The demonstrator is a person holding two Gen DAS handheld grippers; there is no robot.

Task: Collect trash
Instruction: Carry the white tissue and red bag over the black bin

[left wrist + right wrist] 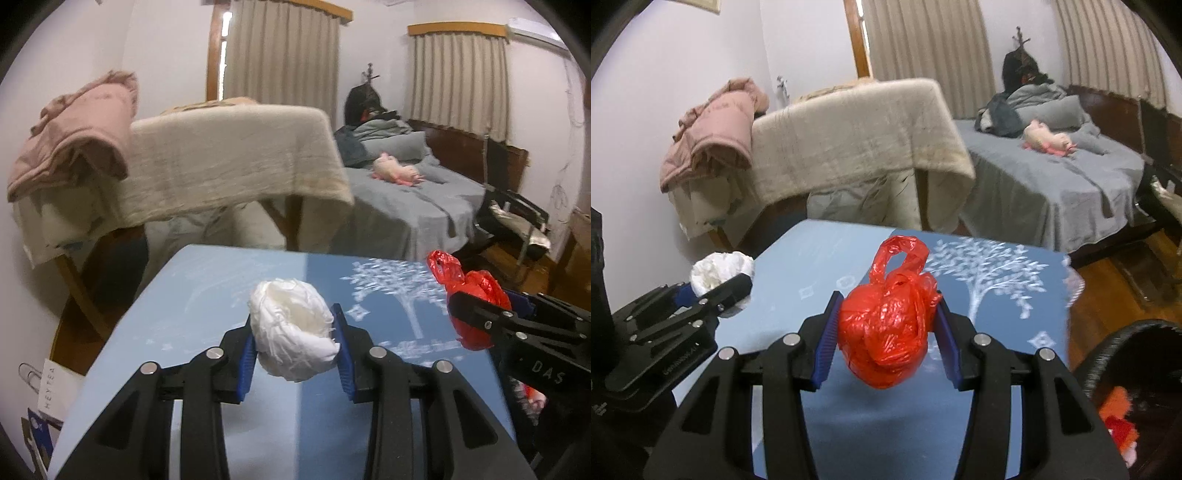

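Observation:
My left gripper (295,334) is shut on a crumpled white plastic bag (291,328), held above the blue table (207,295). The blue pads press on both sides of the ball. In the right wrist view the same white plastic bag (718,271) and the left gripper show at the left. My right gripper (886,326) is shut on a knotted red plastic bag (886,328), its loop handles sticking up, lifted over the blue table (820,258). The left wrist view shows the red plastic bag (476,295) at the right.
The table's blue cloth carries a white tree print (990,273). Behind it stand a rack draped with a beige blanket (229,158) and pink clothing (74,136), and a grey bed (406,199). A dark bin (1137,387) with red and orange items sits at lower right.

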